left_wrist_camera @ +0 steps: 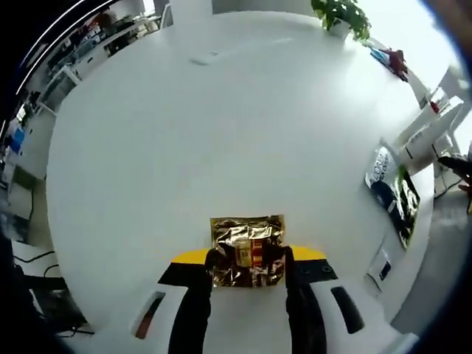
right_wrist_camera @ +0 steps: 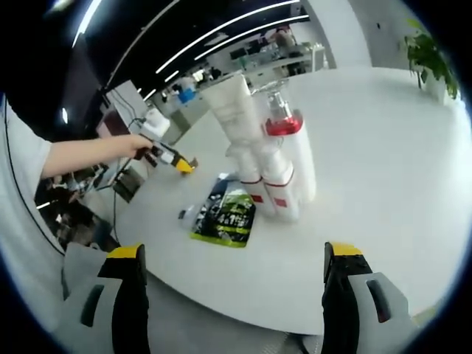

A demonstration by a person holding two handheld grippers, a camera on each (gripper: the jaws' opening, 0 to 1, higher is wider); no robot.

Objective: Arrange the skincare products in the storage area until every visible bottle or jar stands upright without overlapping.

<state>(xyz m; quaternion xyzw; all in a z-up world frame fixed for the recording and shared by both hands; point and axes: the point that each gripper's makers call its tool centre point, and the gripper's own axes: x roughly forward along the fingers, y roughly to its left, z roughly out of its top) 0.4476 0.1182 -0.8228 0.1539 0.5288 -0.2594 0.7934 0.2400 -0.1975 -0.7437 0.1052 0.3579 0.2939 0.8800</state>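
On the white table (left_wrist_camera: 221, 133), the left gripper (left_wrist_camera: 248, 259) is clamping a gold foil sachet (left_wrist_camera: 248, 249) between its jaws. Seen from the right gripper view, the right gripper (right_wrist_camera: 234, 276) is hanging wide open with nothing between its jaws, facing a cluster of white bottles (right_wrist_camera: 276, 166) standing upright and touching. A green sachet (right_wrist_camera: 226, 213) is lying flat just beside them.
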